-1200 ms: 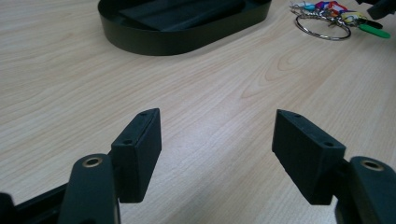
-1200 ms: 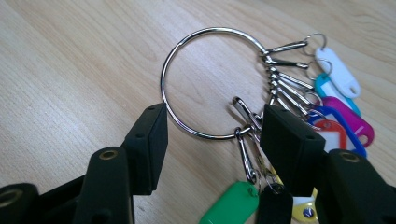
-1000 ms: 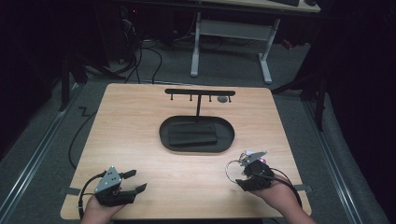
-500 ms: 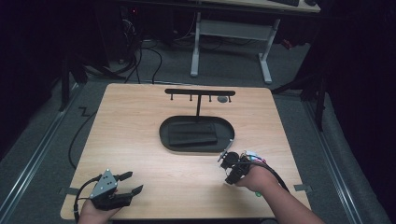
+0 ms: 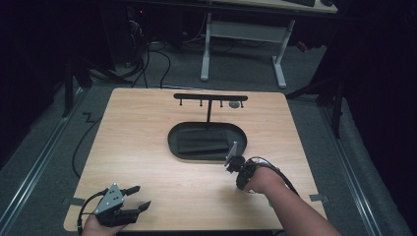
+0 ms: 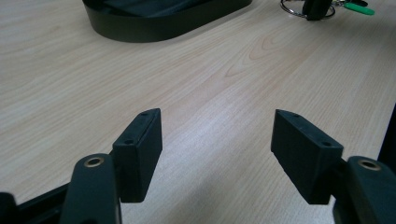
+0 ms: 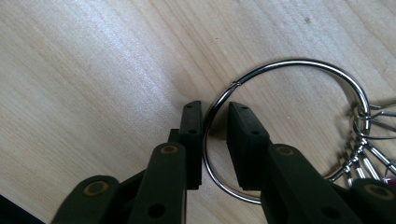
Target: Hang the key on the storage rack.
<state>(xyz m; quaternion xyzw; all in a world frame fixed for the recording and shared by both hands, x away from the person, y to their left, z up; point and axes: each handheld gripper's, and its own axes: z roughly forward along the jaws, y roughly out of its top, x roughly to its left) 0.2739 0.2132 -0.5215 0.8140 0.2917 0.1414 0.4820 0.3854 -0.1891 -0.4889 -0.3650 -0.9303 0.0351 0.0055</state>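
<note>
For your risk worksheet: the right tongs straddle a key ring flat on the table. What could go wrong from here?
1. The thin silver metal key ring lies flat on the light wooden table; the right tongs, jaws not yet closed on the wire, may pinch it poorly and let it slip out.
2. The smaller rings bunched at one side could swing and twist the ring once lifted.

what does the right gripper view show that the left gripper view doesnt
Right gripper view: its own jaws straddling the wire of a large metal key ring, not yet closed on it, smaller rings hanging from it. Left gripper view: its jaws wide apart with nothing between, the black oval tray, a green tag. Both: the wooden table.
</note>
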